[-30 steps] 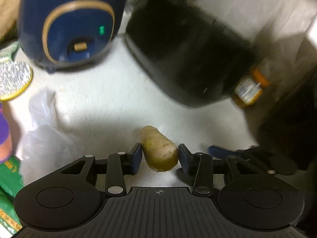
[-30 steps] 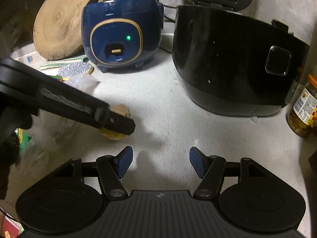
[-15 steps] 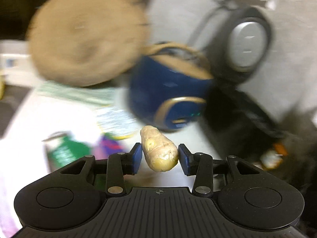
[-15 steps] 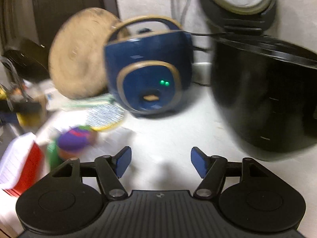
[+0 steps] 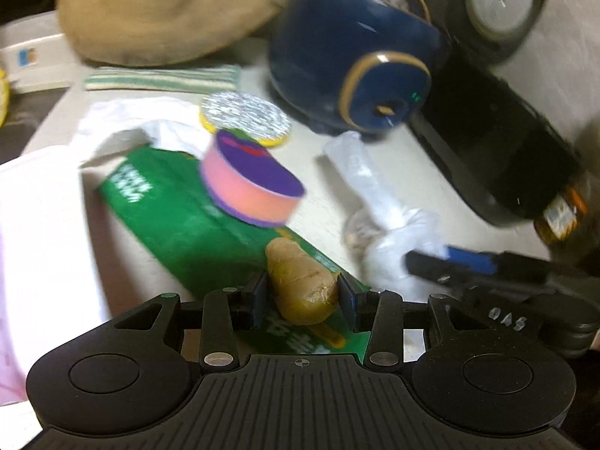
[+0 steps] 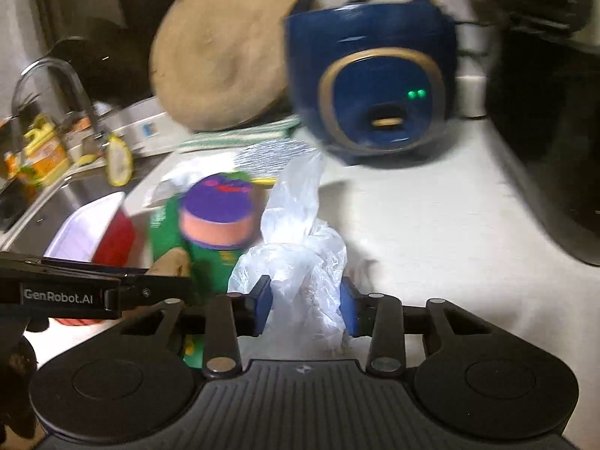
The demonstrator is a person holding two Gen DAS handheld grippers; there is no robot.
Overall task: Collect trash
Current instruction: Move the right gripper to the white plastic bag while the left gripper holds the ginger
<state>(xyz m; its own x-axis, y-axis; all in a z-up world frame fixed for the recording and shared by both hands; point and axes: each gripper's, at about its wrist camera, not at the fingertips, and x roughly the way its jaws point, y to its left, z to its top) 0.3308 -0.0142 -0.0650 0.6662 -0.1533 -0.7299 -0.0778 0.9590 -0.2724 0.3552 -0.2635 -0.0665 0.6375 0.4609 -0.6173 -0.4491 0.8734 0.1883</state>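
Left wrist view: the left hand-held gripper (image 5: 303,302) is clamped on a knobbly tan piece of ginger (image 5: 300,288), both blue pads pressing its sides at 6 o'clock in the picture. Under it lies a green packet (image 5: 180,217) on the pale worktop (image 5: 318,172). A pink tub with a purple lid (image 5: 251,183) stands on the packet toward 11 o'clock from the ginger, and a round foil-topped lid (image 5: 245,118) lies beyond the tub. A crumpled clear plastic bag (image 5: 378,221) lies at 2 o'clock from the ginger, with the right hand-held gripper (image 5: 442,260) at its near end, coming in from 3 o'clock. A blue rice cooker (image 5: 360,60) stands at 1 o'clock, a round wooden board (image 5: 161,11) at 11 o'clock, and a black cooker (image 5: 498,142) at 2 o'clock. The whole view is blurred

Right wrist view: the right hand-held gripper (image 6: 303,305) has the plastic bag (image 6: 296,247) between its blue pads; the jaws are closing and stand narrow, the film bunched against both pads. The left hand-held gripper (image 6: 150,288) reaches in from 9 o'clock, with the ginger (image 6: 170,262) at its tip, just beside the green packet (image 6: 210,258). The pink tub (image 6: 217,213) sits at 11 o'clock from the bag, the blue rice cooker (image 6: 375,71) at 12 o'clock, the wooden board (image 6: 221,52) at 11 o'clock. A sink with a tap (image 6: 48,86) lies at 9 to 10 o'clock
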